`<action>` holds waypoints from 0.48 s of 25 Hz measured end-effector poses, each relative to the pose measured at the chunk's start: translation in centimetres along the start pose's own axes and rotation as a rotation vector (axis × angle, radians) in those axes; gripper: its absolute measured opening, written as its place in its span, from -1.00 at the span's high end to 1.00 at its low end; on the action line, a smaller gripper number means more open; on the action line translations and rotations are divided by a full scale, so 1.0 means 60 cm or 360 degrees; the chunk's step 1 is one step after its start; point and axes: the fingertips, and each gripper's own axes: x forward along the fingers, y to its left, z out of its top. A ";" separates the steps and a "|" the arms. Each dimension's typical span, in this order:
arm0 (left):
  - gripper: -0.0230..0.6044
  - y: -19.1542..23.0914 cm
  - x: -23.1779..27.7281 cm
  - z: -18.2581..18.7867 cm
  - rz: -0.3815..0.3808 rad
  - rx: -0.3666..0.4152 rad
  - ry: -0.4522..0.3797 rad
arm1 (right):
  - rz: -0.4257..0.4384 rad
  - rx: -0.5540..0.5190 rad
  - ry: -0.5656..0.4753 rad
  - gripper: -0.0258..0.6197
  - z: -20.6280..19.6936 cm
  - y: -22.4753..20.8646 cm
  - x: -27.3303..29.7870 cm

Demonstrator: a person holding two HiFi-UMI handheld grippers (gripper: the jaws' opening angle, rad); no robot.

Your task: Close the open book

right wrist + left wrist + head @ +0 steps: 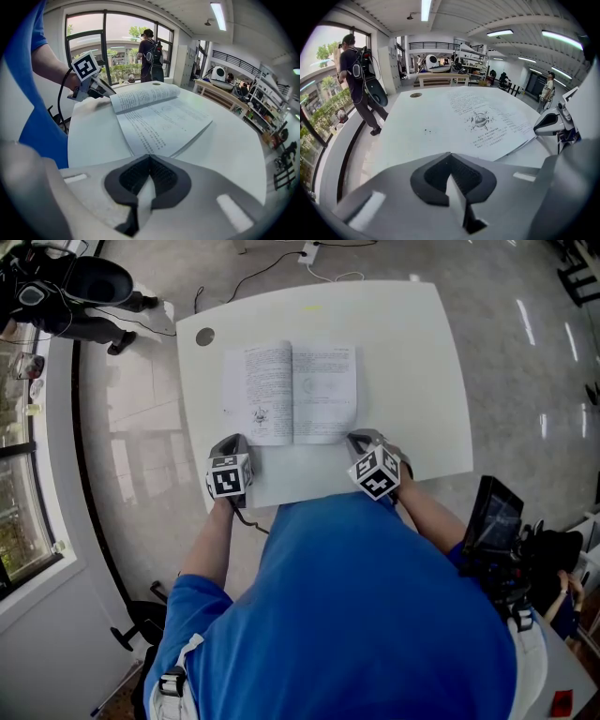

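1. Table [422,381]: white, smooth, faintly glossy top with rounded corners. There is a small round grommet hole [204,336] by its far left corner.
2. Book [291,395]: lies open and flat, left of the table's middle, with its spine running from the near edge toward the far edge. It looks like a thin paperback. The pages are matte white with dense print, and the left page carries a small figure. Both halves bow up slightly at the gutter, and the page block shows as a thin layered edge on the right side.
3. Left gripper [236,440]: grey plastic shell with dark ribbed pads. Its jaws are fully together with nothing between them. The tip sits at the book's near left corner, and I cannot tell whether it touches.
4. Right gripper [361,438]: same build, jaws likewise together and empty. Its tip is just beside the book's near right corner.
5. Step in hand, as I judge it, is getting under one half.
   - Use the closed tip as a thin wedge and slide it low beneath the outer edge so it catches cover and pages together.
   - Press the other half down with the other gripper so the book does not skate on the slick top.
   - Swing the lifted half over the spine in one arc and set it down square.
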 end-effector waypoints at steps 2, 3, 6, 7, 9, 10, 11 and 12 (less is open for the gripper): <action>0.91 0.000 0.000 -0.002 0.0002 -0.0005 0.0010 | -0.0001 -0.0002 0.0003 0.91 0.000 0.000 0.000; 0.91 -0.001 0.001 -0.003 -0.0002 -0.0006 0.0010 | -0.0002 -0.0003 0.0005 0.91 0.000 0.000 0.000; 0.91 -0.004 0.004 -0.001 -0.0013 0.0010 0.0002 | -0.0004 -0.0005 0.0012 0.91 -0.002 -0.001 0.001; 0.91 -0.004 0.005 0.000 -0.0019 0.0014 0.0000 | -0.0007 -0.0004 0.0013 0.91 -0.002 -0.002 0.001; 0.91 -0.005 0.005 0.004 -0.0027 0.0019 -0.0009 | -0.0010 0.0003 0.0018 0.91 -0.003 -0.004 0.001; 0.91 -0.004 0.004 0.006 -0.0027 0.0019 -0.0019 | -0.0010 0.0004 0.0023 0.91 -0.003 -0.005 0.002; 0.91 -0.003 0.001 0.008 -0.0023 0.0019 -0.0034 | -0.0010 0.0004 0.0027 0.91 -0.003 -0.005 0.003; 0.91 -0.001 -0.002 0.010 -0.0016 0.0019 -0.0051 | -0.0010 0.0002 0.0032 0.91 -0.003 -0.006 0.005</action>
